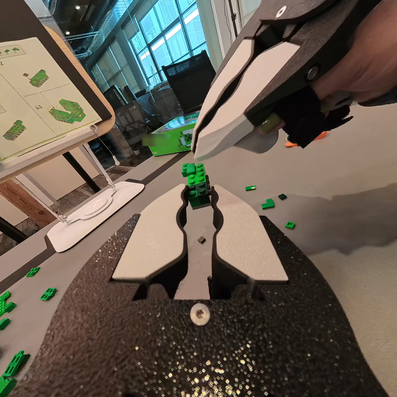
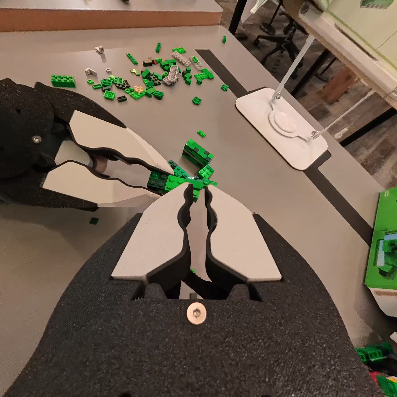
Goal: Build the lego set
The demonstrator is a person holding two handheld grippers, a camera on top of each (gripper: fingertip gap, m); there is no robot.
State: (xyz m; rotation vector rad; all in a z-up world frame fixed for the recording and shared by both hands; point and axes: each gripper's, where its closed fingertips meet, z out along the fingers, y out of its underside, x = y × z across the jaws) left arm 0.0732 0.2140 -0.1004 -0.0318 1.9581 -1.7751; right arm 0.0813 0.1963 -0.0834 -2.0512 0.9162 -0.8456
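My left gripper (image 1: 199,191) is shut on the near, dark green end of a green lego assembly (image 1: 196,178) and holds it just above the grey table (image 1: 300,171). My right gripper (image 1: 194,153) comes down from the upper right, its jaws nearly together, its tips just above the assembly's far end. In the right wrist view its tips (image 2: 197,188) hover over bright green plates of the assembly (image 2: 159,179), which the left gripper (image 2: 164,183) clamps from the left. A second green block build (image 2: 196,153) stands just behind.
An instruction booklet (image 1: 43,96) rests on a white stand (image 2: 281,126) at the table's edge. A green lego box (image 2: 384,247) lies to the right. A pile of loose pieces (image 2: 150,79) lies beyond the left gripper. Single pieces (image 1: 267,204) are scattered near the assembly. Both grippers' tips are close together, under 4 cm apart.
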